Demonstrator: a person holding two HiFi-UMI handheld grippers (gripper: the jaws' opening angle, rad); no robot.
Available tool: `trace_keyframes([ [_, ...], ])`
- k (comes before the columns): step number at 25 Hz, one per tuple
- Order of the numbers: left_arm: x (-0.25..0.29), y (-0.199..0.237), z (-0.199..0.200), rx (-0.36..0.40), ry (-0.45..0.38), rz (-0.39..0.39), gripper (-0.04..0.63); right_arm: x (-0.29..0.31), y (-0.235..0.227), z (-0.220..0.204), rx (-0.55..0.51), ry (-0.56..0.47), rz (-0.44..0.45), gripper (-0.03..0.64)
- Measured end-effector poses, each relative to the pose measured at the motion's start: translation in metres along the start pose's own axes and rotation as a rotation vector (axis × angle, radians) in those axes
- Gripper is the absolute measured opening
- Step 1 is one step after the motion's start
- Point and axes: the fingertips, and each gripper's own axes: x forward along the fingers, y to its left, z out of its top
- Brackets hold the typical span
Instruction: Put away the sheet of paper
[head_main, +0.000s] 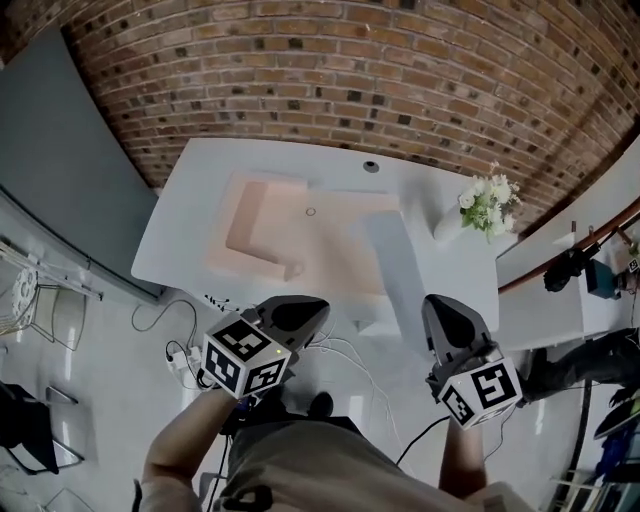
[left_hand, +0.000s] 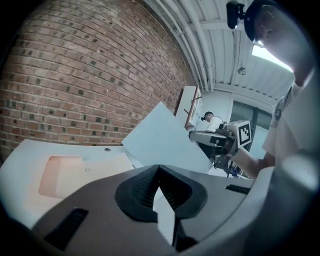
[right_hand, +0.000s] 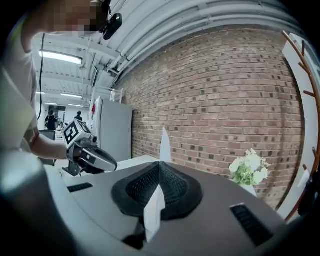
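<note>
The sheet of paper (head_main: 400, 265) stands on edge over the right part of the white table (head_main: 190, 215). My right gripper (head_main: 432, 302) is shut on its near end. In the right gripper view the sheet (right_hand: 164, 144) rises as a thin white blade beyond the closed jaws. The left gripper view shows the paper (left_hand: 165, 142) broadside, with the right gripper (left_hand: 200, 136) at its right edge. My left gripper (head_main: 320, 306) hovers at the table's front edge, left of the sheet and apart from it. Its jaws meet at the tips.
A pale pink tray (head_main: 262, 230) lies on the table's left half, also visible as the pink tray (left_hand: 60, 172). White flowers (head_main: 488, 205) stand at the right rear. A brick wall (head_main: 400, 80) runs behind. Cables (head_main: 190, 355) lie on the floor at left.
</note>
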Motion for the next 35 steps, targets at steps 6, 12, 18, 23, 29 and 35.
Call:
trace_keyframes([
  [6, -0.032, 0.049, -0.016, -0.040, -0.021, 0.037, 0.014, 0.037, 0.012, 0.010, -0.009, 0.021, -0.027, 0.023],
  [12, -0.054, 0.100, -0.012, -0.123, -0.061, 0.002, 0.014, 0.074, 0.022, 0.023, 0.010, 0.067, -0.114, 0.023],
  [18, -0.075, 0.139, -0.019, -0.171, -0.077, -0.049, 0.014, 0.116, 0.042, 0.021, 0.031, 0.107, -0.146, 0.023],
  [23, -0.087, 0.164, -0.022, -0.188, -0.076, -0.064, 0.014, 0.140, 0.051, 0.024, 0.096, 0.115, -0.157, 0.023],
  [29, -0.093, 0.177, -0.027, -0.212, -0.070, -0.054, 0.014, 0.160, 0.044, 0.027, 0.173, 0.103, -0.152, 0.023],
  [35, -0.092, 0.185, -0.026, -0.221, -0.069, -0.004, 0.014, 0.181, 0.028, 0.027, 0.275, 0.062, -0.087, 0.023],
])
